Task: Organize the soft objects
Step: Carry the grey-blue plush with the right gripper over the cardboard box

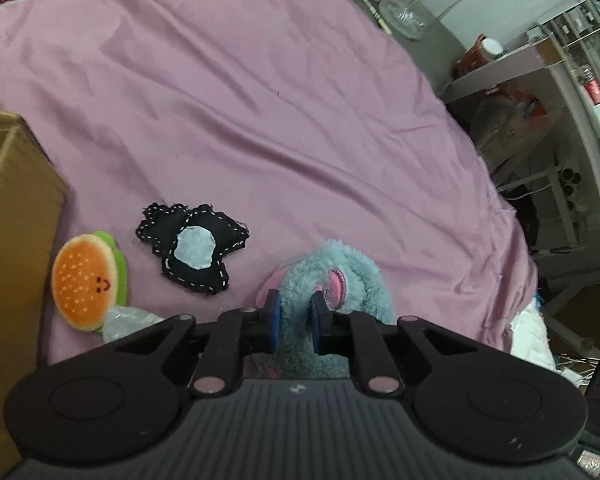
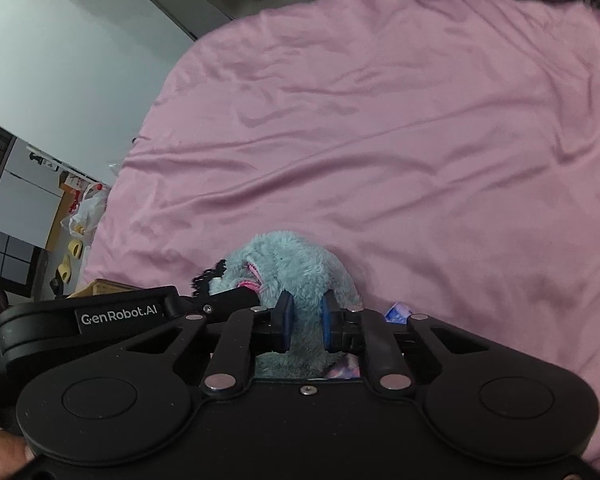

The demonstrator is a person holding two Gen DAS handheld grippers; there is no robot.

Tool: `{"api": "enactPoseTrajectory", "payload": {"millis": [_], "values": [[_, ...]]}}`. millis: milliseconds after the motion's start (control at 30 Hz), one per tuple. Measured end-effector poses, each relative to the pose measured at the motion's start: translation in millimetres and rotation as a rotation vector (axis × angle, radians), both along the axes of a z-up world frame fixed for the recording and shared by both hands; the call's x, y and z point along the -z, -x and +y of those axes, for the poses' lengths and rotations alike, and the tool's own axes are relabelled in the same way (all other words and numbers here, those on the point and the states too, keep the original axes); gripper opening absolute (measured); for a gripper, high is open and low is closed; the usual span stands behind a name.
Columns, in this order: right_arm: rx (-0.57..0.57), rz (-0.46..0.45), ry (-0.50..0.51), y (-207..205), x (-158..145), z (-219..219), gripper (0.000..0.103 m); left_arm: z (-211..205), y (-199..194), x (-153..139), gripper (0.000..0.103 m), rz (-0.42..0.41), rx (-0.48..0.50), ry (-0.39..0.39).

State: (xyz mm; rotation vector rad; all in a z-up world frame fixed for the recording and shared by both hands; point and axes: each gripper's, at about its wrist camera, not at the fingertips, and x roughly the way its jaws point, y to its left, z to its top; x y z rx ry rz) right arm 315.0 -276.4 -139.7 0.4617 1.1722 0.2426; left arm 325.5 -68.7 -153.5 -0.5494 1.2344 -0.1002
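A fluffy blue plush toy (image 1: pixel 336 276) with pink ear linings lies on the pink sheet (image 1: pixel 260 100). My left gripper (image 1: pixel 295 316) is shut on one part of it. My right gripper (image 2: pixel 306 320) is shut on another part of the same blue plush toy (image 2: pixel 292 268), with the left gripper's body just to its left. A black stitched cushion (image 1: pixel 192 250) with a white patch lies left of the toy. A burger-shaped plush (image 1: pixel 88 282) with a smiling face rests beside the cardboard box (image 1: pixel 12 220).
The cardboard box stands open at the left edge of the sheet. A crumpled clear wrapper (image 1: pixel 124 320) lies under the burger plush. Glass jars (image 1: pixel 424 0) and clutter sit beyond the far edge; shelves (image 1: pixel 548 92) stand to the right. A person's hand (image 2: pixel 0 456) shows at the lower left.
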Motion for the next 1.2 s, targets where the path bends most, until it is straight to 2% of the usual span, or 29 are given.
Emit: {"api": "enactPoseTrajectory", "payload": {"millis": [267,600,867,1200], "values": [[-0.029,-0.100,0.029,19.3,-49.9,25.4,0.014,23.0,23.1,-44.5,0.013,-0.098,-0.011,0.009],[-0.075,-0.174,0.049,36.8,-89.5,76.0,0.014,70.6,52.6,-81.3,0.013,-0.175,-0.052,0.014],[-0.120,-0.208,0.044,47.9,-104.8,122.2,0.014,115.9,71.1,-94.5,0.013,-0.206,-0.099,0.019],[-0.176,-0.207,0.038,53.1,-101.1,181.6,0.015,174.7,84.0,-88.0,0.013,-0.202,-0.160,0.030]]}}
